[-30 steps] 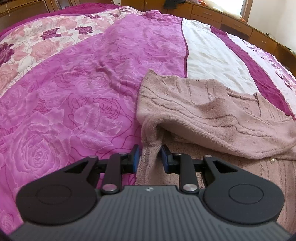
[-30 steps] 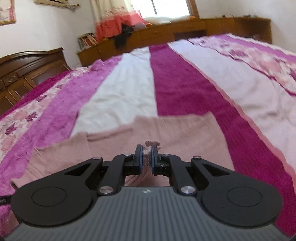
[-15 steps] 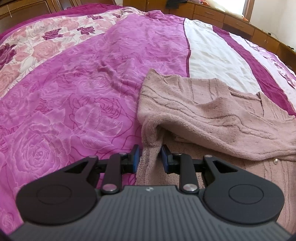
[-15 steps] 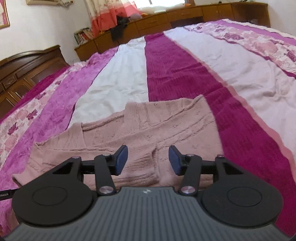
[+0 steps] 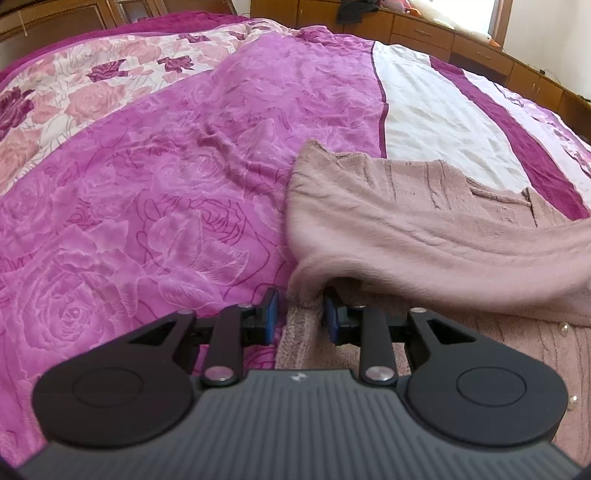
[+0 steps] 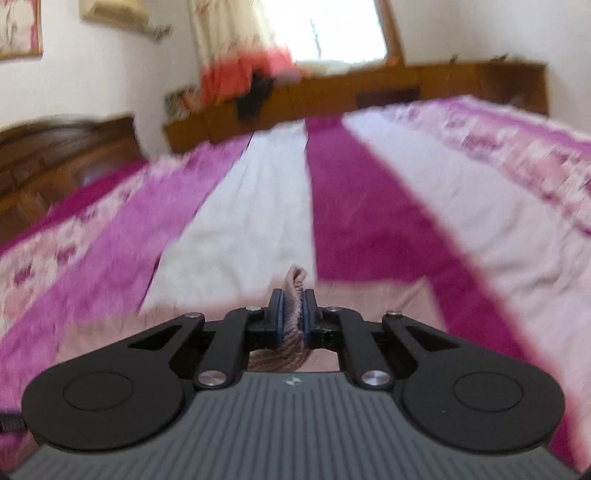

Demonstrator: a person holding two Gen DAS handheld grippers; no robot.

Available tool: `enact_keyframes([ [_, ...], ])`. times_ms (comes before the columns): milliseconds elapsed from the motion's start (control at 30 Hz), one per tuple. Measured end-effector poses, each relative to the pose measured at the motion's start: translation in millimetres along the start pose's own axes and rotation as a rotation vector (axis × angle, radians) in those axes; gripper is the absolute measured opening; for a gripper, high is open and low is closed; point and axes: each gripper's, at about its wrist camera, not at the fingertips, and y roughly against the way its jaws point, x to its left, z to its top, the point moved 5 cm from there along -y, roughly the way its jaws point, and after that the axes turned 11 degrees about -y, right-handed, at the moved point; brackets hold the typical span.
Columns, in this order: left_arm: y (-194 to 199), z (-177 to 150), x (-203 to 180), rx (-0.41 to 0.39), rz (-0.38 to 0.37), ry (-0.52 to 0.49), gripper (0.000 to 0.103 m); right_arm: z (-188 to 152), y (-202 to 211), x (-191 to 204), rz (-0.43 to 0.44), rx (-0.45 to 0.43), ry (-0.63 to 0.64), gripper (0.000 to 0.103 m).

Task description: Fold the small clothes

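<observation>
The left gripper (image 5: 300,314) clasps a bunched edge of the pink sweater (image 5: 424,236), whose fold drapes ahead and to its right over the bedspread (image 5: 155,206). Pearl buttons (image 5: 564,327) show on the layer lying flat to its right. The right gripper (image 6: 292,314) is clenched on a tuft of the sweater (image 6: 291,314) poking up between its jaws, with striped bedspread (image 6: 354,210) ahead, blurred.

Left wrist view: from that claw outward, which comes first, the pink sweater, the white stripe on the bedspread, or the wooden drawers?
1. Pink sweater, held in the left claw.
2. White stripe, mid-bed, right of centre.
3. Wooden drawers, along the far wall.
</observation>
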Motion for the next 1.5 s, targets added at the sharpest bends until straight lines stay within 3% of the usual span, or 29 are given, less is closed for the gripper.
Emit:
enact_keyframes([
  [100, 1, -1, -3, -0.005, 0.008, -0.032, 0.030, 6, 2, -17, -0.052, -0.035, -0.004, 0.010],
  [267, -1, -2, -6, -0.004, 0.021, -0.050, 0.030, -26, -31, -49, -0.123, 0.098, -0.004, 0.010],
  [400, 0, -2, -6, -0.003, 0.018, -0.053, 0.030, -53, -48, -72, -0.167, 0.149, -0.029, 0.010],
  [667, 8, -1, -9, -0.001, 0.015, -0.054, 0.028, -56, -42, -75, -0.189, 0.123, -0.016, 0.011],
  [800, 19, -1, -12, -0.011, 0.004, -0.065, 0.029, -52, -32, -73, -0.184, 0.135, -0.025, 0.013],
  [867, 24, 1, -13, -0.019, 0.002, -0.070, 0.029, -51, -24, -71, -0.178, 0.134, -0.036, 0.022],
  [933, 30, 2, -14, -0.029, -0.001, -0.072, 0.029, -50, -15, -69, -0.180, 0.119, -0.045, 0.038],
  [1033, 37, 7, -16, -0.042, -0.016, -0.069, 0.029, -49, -3, -64, -0.159, 0.099, -0.047, 0.049],
  [1500, 62, 15, -29, -0.082, -0.053, -0.106, 0.029, -52, 60, -25, 0.021, 0.146, 0.005, 0.057],
])
